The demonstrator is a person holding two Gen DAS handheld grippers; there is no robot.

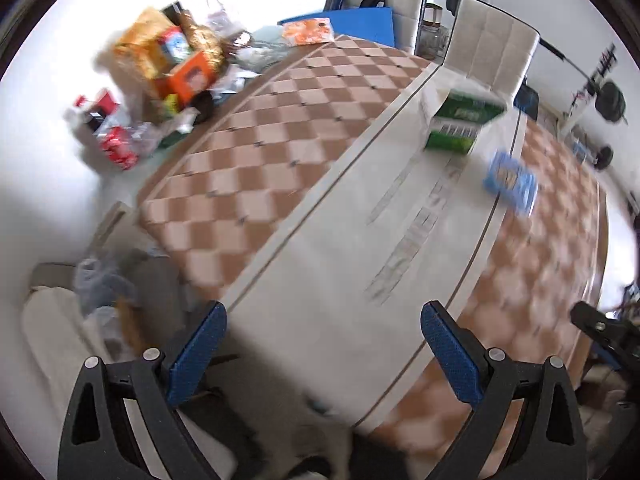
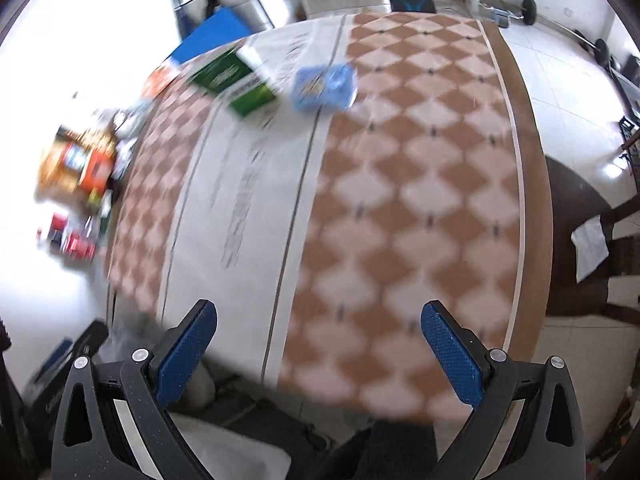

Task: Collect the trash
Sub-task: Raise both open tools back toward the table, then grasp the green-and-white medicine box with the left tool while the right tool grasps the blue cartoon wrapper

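A green carton [image 1: 460, 120] lies on the table's white centre strip, far side, with a small blue packet [image 1: 510, 182] just to its right. Both show in the right wrist view too: the green carton [image 2: 234, 80] and the blue packet [image 2: 324, 86]. A heap of trash [image 1: 168, 60], with orange and yellow boxes, red packs and clear plastic, lies on the floor left of the table; it also shows in the right wrist view [image 2: 80, 172]. My left gripper [image 1: 322, 354] is open and empty above the table's near end. My right gripper [image 2: 318, 354] is open and empty there too.
The table [image 1: 256, 168] has a brown-and-cream checked cloth. White chairs [image 1: 492, 48] stand at its far end, with a blue board [image 1: 352, 20] beside them. Bags and cloth [image 1: 100, 292] lie at the near left. A dark chair with a white cloth [image 2: 588, 248] stands right. Barbell weights [image 2: 528, 10] sit beyond.
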